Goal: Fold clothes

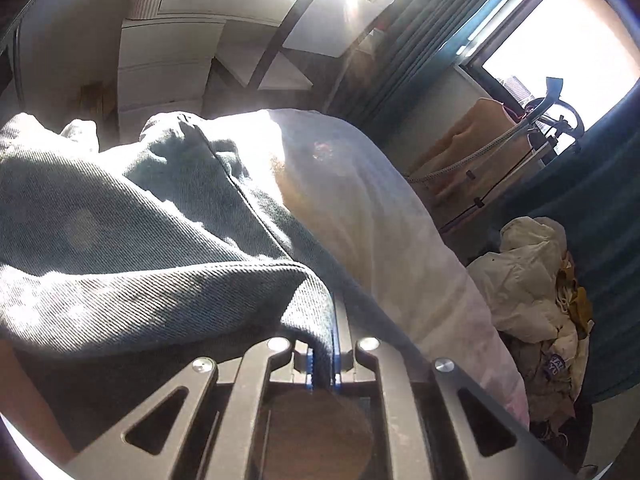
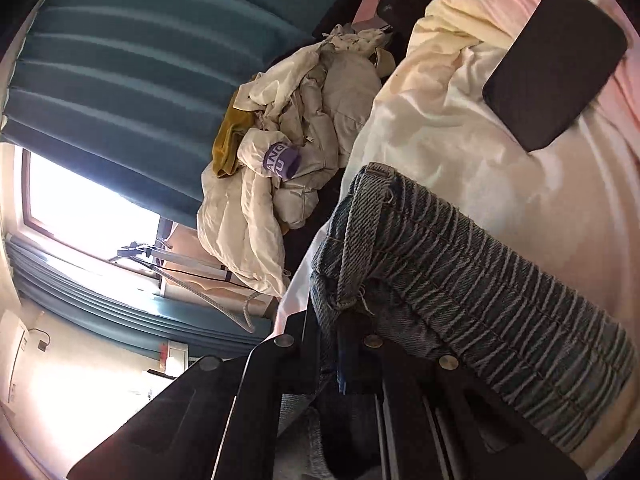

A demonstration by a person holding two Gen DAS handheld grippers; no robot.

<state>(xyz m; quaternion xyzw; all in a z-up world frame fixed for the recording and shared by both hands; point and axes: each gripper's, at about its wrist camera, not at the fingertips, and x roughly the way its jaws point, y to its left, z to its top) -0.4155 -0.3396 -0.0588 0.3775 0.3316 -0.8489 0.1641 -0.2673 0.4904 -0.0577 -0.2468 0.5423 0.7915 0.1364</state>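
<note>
A blue denim garment [image 1: 132, 232] fills the left of the left wrist view, draped over a pale sheet [image 1: 384, 232]. My left gripper [image 1: 323, 360] is shut on a hemmed fold of the denim between its blue pads. In the right wrist view the garment's gathered elastic waistband [image 2: 472, 276] runs from the centre to the lower right over a white and pink sheet [image 2: 432, 136]. My right gripper [image 2: 330, 344] is shut on the waistband's end, with denim hanging between its dark fingers.
A heap of cream and mustard clothes [image 2: 296, 160] lies past the denim, also in the left wrist view [image 1: 536, 288]. A black flat pad [image 2: 556, 68] rests on the sheet. Teal curtains [image 2: 132, 60], a bright window [image 1: 560, 36], white drawers [image 1: 168, 60] and a garment steamer [image 1: 548, 120] stand around.
</note>
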